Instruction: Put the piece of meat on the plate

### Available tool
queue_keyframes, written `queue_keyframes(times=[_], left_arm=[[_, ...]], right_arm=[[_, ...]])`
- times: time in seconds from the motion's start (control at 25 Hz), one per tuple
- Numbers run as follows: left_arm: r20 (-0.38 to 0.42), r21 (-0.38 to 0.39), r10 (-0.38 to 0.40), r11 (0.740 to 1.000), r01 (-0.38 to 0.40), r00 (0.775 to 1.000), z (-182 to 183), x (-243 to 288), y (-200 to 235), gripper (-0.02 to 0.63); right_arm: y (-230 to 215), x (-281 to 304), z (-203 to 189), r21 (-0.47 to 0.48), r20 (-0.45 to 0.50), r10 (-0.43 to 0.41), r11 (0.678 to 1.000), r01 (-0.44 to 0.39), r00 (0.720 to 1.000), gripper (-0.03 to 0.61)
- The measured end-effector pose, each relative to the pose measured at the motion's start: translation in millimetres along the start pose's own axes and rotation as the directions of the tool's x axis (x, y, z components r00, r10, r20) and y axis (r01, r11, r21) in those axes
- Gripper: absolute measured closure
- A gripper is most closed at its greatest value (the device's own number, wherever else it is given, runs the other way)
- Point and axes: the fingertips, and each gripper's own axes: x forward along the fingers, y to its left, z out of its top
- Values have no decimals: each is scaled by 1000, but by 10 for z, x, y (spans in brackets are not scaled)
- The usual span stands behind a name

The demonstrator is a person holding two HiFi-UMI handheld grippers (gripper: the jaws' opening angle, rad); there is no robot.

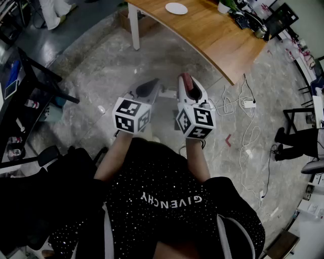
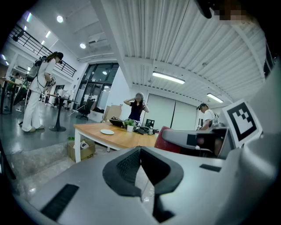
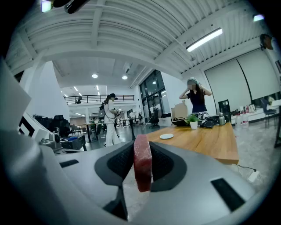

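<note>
A slab of red meat (image 3: 142,166) stands on edge between the pads of my right gripper (image 3: 142,163), which is shut on it. In the head view its red edge (image 1: 186,81) shows at the tip of the right gripper (image 1: 187,82), held over the floor. My left gripper (image 1: 150,87) is beside it, shut, its pads meeting with nothing between them (image 2: 140,152). The left gripper view also shows the meat (image 2: 168,139) off to the right. A small white plate (image 1: 176,8) lies on the wooden table (image 1: 217,40) ahead; the right gripper view shows the plate (image 3: 166,136) well beyond the jaws.
White cables and a power strip (image 1: 248,103) lie on the stone floor to the right. A cardboard box (image 2: 81,150) sits under the table. A potted plant (image 3: 193,124) and dark items crowd the table's far end. People stand beyond. A black rack (image 1: 20,96) is left.
</note>
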Motion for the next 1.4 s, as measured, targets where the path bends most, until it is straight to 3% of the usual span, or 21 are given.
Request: queue_keyframes(times=[0.68, 1.12, 1.4], left_arm=[[-16, 12, -15, 1000, 15, 1000, 161, 502, 328, 603], [-17, 0, -24, 1000, 24, 1000, 361, 1124, 907, 603], [-37, 23, -33, 999, 34, 999, 673, 1642, 1366, 603]], right_arm=[[-289, 462, 15, 63, -14, -29, 998, 30, 999, 480], [-387, 1306, 53, 38, -46, -8, 999, 10, 999, 480], [-473, 1950, 221, 51, -66, -10, 999, 13, 998, 480]])
